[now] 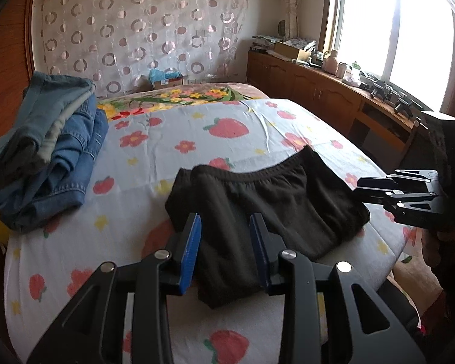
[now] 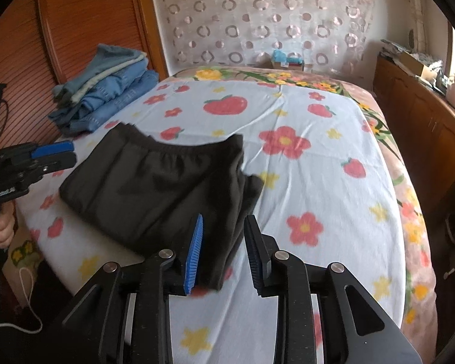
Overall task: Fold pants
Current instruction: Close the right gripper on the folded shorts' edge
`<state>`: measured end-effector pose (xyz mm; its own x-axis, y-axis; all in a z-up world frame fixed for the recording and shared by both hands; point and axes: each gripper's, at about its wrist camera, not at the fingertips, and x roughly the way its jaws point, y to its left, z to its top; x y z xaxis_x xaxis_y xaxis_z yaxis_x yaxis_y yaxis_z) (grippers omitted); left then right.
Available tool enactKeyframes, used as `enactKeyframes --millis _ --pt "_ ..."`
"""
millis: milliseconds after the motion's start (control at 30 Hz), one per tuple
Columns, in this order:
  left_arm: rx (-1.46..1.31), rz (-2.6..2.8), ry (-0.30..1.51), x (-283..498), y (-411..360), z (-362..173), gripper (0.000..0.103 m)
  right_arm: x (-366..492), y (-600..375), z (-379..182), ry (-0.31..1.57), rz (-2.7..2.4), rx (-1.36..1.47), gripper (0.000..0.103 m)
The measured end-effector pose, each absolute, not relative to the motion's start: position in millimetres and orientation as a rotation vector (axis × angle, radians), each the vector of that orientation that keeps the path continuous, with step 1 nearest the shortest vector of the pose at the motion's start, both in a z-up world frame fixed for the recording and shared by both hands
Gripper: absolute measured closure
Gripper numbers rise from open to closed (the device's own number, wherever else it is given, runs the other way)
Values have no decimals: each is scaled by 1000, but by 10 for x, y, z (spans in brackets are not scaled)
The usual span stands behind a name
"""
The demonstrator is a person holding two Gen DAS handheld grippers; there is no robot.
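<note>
Folded black cotton pants lying on the strawberry-and-flower printed bed sheet, elastic waistband on the far side, long axis running across from the left gripper to the right gripper. Near edge directly ahead of both, one corner below each pair of jaws. Both sets of jaws apart, clamped on nothing. Stack of folded blue denim jeans well apart, far left. Probably fold finished.

The black pants are soft matt cloth, possibly fleece. At ten o'clock, the stacked jeans are coarse denim. The printed sheet is smooth cotton-like cloth. Ribbed blue pads look rubbery; the cabinet is glossy wood.
</note>
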<state>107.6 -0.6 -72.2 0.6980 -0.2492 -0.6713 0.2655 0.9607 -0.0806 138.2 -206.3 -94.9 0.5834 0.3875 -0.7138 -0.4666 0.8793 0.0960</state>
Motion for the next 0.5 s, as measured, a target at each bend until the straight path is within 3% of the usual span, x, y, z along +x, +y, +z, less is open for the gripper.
enactKeyframes --millis 133,500 --pt "27 -291 757 1035 -30 -786 70 1275 -2068 -991 812 493 -110 60" --pt "19 -266 818 1081 -5 -1043 70 1156 -2027 -1135 848 515 -132 60"
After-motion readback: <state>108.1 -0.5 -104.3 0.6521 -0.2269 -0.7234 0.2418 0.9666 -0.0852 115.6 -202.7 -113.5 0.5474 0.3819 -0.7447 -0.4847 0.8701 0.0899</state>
